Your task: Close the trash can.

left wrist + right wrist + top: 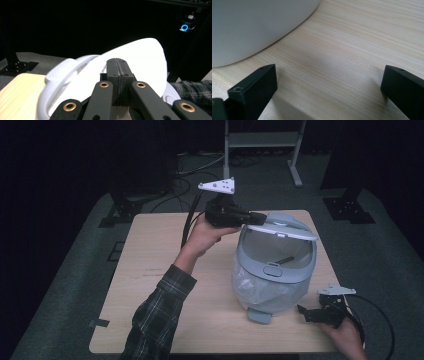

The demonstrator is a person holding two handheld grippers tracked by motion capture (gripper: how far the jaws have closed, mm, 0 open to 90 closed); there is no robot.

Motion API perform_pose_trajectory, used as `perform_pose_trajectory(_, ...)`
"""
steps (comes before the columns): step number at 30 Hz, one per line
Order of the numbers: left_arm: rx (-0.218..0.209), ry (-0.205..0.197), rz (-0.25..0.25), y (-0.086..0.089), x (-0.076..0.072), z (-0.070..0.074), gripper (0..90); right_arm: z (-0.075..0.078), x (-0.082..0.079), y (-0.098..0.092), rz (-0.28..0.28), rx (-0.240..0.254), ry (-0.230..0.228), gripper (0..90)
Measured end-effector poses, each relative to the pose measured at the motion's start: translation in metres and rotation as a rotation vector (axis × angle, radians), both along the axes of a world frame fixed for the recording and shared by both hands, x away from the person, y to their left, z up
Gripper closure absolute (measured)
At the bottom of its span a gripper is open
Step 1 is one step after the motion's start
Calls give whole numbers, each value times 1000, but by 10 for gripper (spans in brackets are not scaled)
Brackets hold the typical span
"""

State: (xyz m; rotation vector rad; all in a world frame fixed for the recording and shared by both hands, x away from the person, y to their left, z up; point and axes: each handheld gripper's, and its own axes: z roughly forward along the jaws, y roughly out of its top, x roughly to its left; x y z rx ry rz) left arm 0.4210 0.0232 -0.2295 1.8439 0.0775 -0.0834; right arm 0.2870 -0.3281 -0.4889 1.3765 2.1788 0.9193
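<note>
A pale grey pedal bin (272,275) with a clear plastic liner stands on the right half of the wooden table (165,270). Its white lid (282,231) is lifted partway over the mouth. A small dark stick-like thing (285,260) shows inside. My left gripper (257,217) is held level at the lid's left edge. Its jaws are shut together, tips against the lid (145,57), left gripper (117,62). My right gripper (307,314) rests open on the table beside the bin's base, nothing between its jaws, right gripper (329,85), bin wall (249,30).
The bin's foot pedal (259,316) sticks out toward the front edge of the table. A plaid sleeve (160,315) crosses the table's middle. Dark stands (350,205) and a metal frame (262,140) stand on the floor behind the table.
</note>
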Motion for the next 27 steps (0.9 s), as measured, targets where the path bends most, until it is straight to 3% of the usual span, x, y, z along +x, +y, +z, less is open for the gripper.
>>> perform_pose_trajectory(18,44,-2,-10,-7,-31,-2,899,0,0,0,0,0,-1,0)
perform_pose_trajectory(27,70,-5,-10,-11,-45,-10,899,0,0,0,0,0,0,0)
